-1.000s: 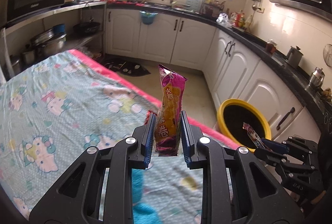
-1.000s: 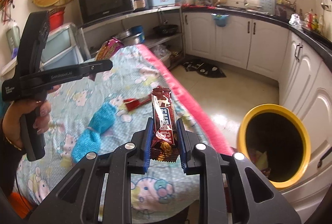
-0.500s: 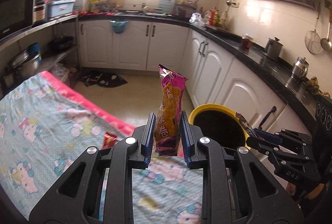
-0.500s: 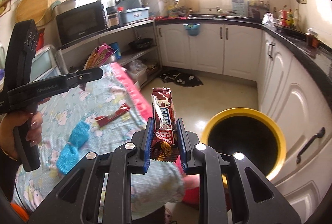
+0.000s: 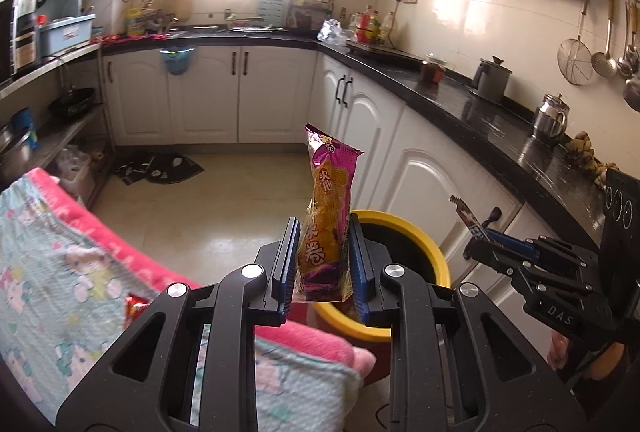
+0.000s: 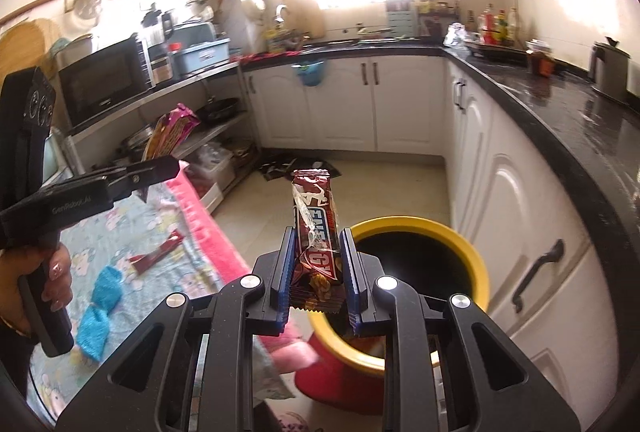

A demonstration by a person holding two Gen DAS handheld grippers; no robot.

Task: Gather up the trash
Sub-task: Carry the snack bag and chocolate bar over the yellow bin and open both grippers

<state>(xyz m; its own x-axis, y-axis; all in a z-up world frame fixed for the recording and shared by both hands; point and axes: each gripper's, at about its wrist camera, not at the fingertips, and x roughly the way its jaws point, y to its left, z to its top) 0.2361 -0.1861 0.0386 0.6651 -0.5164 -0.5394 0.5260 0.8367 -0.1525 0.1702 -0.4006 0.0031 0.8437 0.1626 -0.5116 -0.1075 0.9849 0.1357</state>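
My left gripper [image 5: 322, 264] is shut on a tall pink and orange snack bag [image 5: 326, 208] that stands upright between its blue pads. Just behind it is the yellow-rimmed trash bin [image 5: 424, 244]. My right gripper [image 6: 316, 272] is shut on a brown chocolate bar wrapper [image 6: 316, 228], held upright over the near rim of the same bin [image 6: 420, 228]. In the left wrist view the right gripper [image 5: 486, 236] shows at the right with the wrapper's tip [image 5: 464, 210]. In the right wrist view the left gripper [image 6: 160, 168] shows at the left with the snack bag [image 6: 170, 130].
A table with a cartoon-print cloth [image 6: 120, 232] and pink edge holds a red wrapper [image 6: 158, 250] and a blue cloth [image 6: 98, 306]. Another red wrapper [image 5: 134, 306] lies near the cloth's edge. White cabinets [image 5: 400, 168] and a black counter [image 5: 500, 128] line the right side.
Both grippers have swung right, from over the table toward the yellow bin, each keeping its wrapper. The bin now sits directly behind both grippers.
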